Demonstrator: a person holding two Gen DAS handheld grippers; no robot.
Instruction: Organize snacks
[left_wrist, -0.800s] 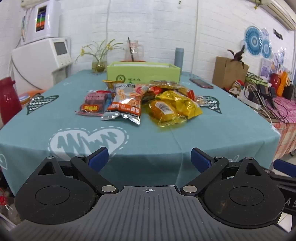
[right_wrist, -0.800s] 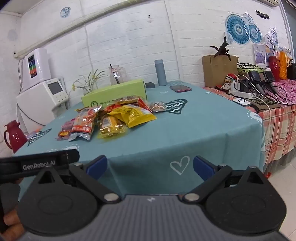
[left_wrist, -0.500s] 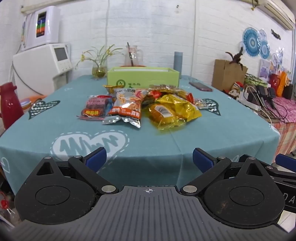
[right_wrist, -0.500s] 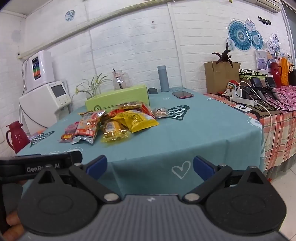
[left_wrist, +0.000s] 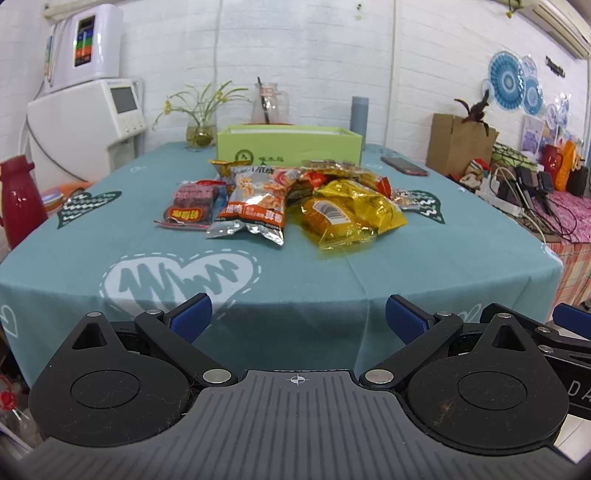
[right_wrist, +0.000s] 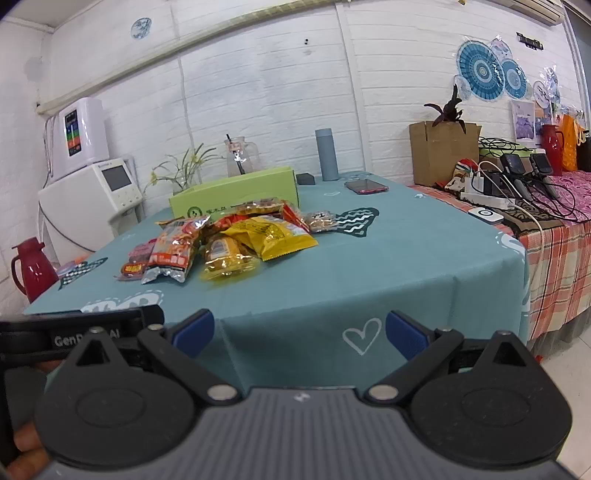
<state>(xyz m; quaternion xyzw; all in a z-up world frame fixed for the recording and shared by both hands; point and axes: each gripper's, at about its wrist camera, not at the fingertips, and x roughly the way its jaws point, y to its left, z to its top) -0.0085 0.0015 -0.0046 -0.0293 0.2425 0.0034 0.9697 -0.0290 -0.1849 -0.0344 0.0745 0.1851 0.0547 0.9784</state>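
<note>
I am holding my left gripper (left_wrist: 297, 319) and right gripper (right_wrist: 299, 330) with jaws wide and empty, short of the table (left_wrist: 424, 266). The snacks (left_wrist: 291, 199) are lying heaped mid-table, well apart from me, just before the green box (left_wrist: 288, 149). I judge I am only approaching; next I am needing to reach in over the edge and close on one packet, likely the nearest silver bag (left_wrist: 255, 206) or yellow bag (right_wrist: 273, 236). My left view is showing the pile head-on; my right view is showing the phone (right_wrist: 365, 186) and a charger-strewn side table (right_wrist: 554, 236).
</note>
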